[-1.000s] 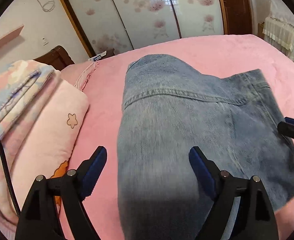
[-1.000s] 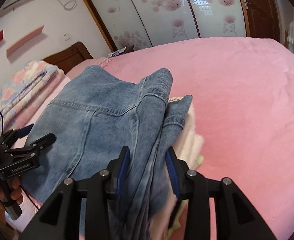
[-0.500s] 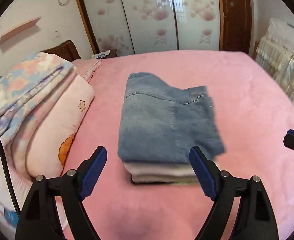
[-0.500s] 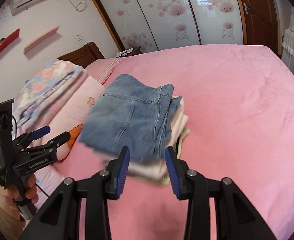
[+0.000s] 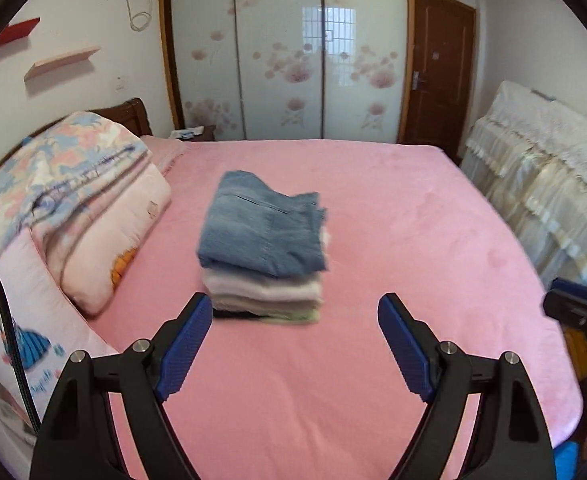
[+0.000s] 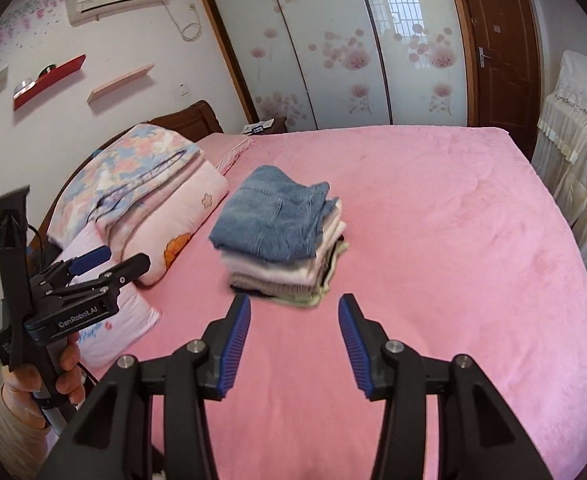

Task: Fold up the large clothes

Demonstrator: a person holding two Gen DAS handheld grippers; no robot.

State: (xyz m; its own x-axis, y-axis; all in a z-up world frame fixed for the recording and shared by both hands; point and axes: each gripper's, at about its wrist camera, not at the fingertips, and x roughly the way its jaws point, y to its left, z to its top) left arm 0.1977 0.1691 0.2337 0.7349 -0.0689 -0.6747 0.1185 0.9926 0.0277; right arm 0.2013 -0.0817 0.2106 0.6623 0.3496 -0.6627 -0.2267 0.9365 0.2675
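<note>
Folded blue jeans (image 5: 261, 228) lie on top of a stack of folded pale clothes (image 5: 265, 292) in the middle of the pink bed (image 5: 413, 240). The jeans (image 6: 273, 216) and the stack (image 6: 285, 276) also show in the right wrist view. My left gripper (image 5: 295, 344) is open and empty, held back from the stack near the bed's front edge. My right gripper (image 6: 293, 336) is open and empty, also short of the stack. The left gripper shows from the side at the left of the right wrist view (image 6: 105, 264).
Folded quilts and pillows (image 5: 73, 208) are piled along the left of the bed. A lace-covered piece of furniture (image 5: 541, 168) stands to the right. Sliding wardrobe doors (image 5: 285, 52) and a brown door (image 5: 441, 68) are behind the bed.
Both grippers have pulled back and up from the jeans. The right gripper has let go of the folded jeans and opened wider. The stack now lies farther away.
</note>
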